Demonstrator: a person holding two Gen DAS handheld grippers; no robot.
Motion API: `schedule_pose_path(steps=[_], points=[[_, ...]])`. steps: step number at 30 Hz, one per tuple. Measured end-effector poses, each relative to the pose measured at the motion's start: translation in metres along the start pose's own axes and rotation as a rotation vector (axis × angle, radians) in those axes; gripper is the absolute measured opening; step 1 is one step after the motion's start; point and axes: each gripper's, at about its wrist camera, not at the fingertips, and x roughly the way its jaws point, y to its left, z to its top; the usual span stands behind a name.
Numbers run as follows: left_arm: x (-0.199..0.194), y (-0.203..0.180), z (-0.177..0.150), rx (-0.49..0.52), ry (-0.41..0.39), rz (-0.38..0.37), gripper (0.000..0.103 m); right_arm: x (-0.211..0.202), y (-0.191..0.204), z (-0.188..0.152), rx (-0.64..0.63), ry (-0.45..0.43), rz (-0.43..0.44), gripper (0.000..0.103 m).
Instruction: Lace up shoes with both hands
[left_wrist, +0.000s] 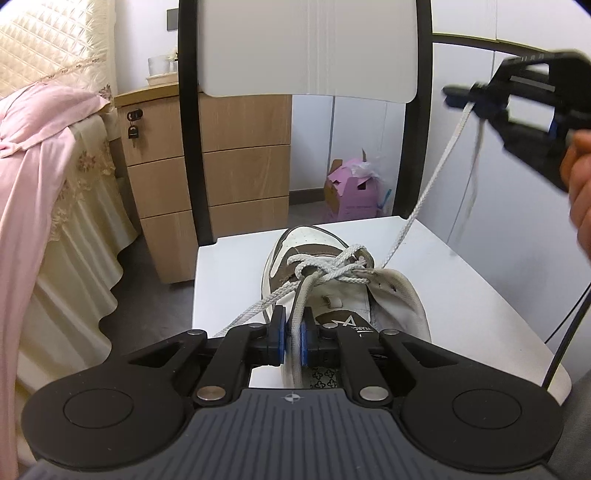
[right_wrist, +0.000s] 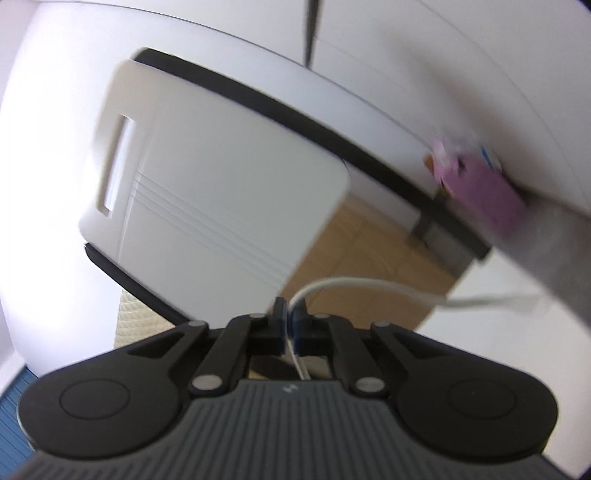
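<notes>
A white and brown shoe (left_wrist: 399, 295) lies on the white chair seat (left_wrist: 480, 295), its toe pointing away from me. My left gripper (left_wrist: 293, 336) is shut on the left edge of the shoe's upper, a pale strip pinched between the blue pads. One white lace end (left_wrist: 255, 308) trails left under that gripper. The other lace (left_wrist: 424, 199) runs taut from the crossed lacing up to my right gripper (left_wrist: 460, 96), held by a hand (left_wrist: 580, 184) at the upper right. In the blurred right wrist view the right gripper (right_wrist: 290, 317) is shut on this lace (right_wrist: 369, 286), whose free end curves off to the right.
The chair's white backrest (left_wrist: 310, 48) rises behind the shoe. A wooden drawer cabinet (left_wrist: 243, 177) and a bed draped in pink cloth (left_wrist: 37, 166) stand on the left. A pink box (left_wrist: 354, 192) sits on the floor beyond. A black cable (left_wrist: 569, 325) hangs at the right.
</notes>
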Motion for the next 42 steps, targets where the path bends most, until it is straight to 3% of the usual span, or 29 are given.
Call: schedule_pose_path(steps=[7,12,14,17,22,24,29,40,42], points=[[0.004,0.001,0.003,-0.022,0.008,-0.01,0.01,-0.002,0.011,0.032,-0.11,-0.039,-0.014,0.003],[0.0,0.009,0.007,-0.051,0.008,-0.046,0.013,0.004,0.026,0.025,-0.247,0.005,0.003,0.003],[-0.008,0.015,0.01,-0.078,-0.009,-0.068,0.021,0.009,0.035,0.017,-0.301,0.039,0.019,0.003],[-0.022,0.02,0.013,-0.083,-0.061,-0.093,0.043,0.015,0.051,0.002,-0.385,0.092,0.05,0.003],[-0.041,0.018,0.021,-0.06,-0.178,-0.158,0.05,0.021,0.07,-0.025,-0.503,0.18,0.097,0.003],[-0.045,0.013,0.024,-0.042,-0.227,-0.19,0.057,0.023,0.07,-0.035,-0.51,0.227,0.1,0.003],[-0.043,-0.001,0.028,-0.008,-0.298,-0.262,0.059,0.027,0.062,-0.051,-0.431,0.316,0.081,0.003],[-0.003,-0.022,0.04,0.017,-0.273,-0.236,0.056,0.019,0.058,-0.054,-0.385,0.329,0.026,0.003],[-0.003,-0.024,0.043,0.011,-0.283,-0.24,0.048,0.018,0.053,-0.051,-0.345,0.331,0.028,0.003]])
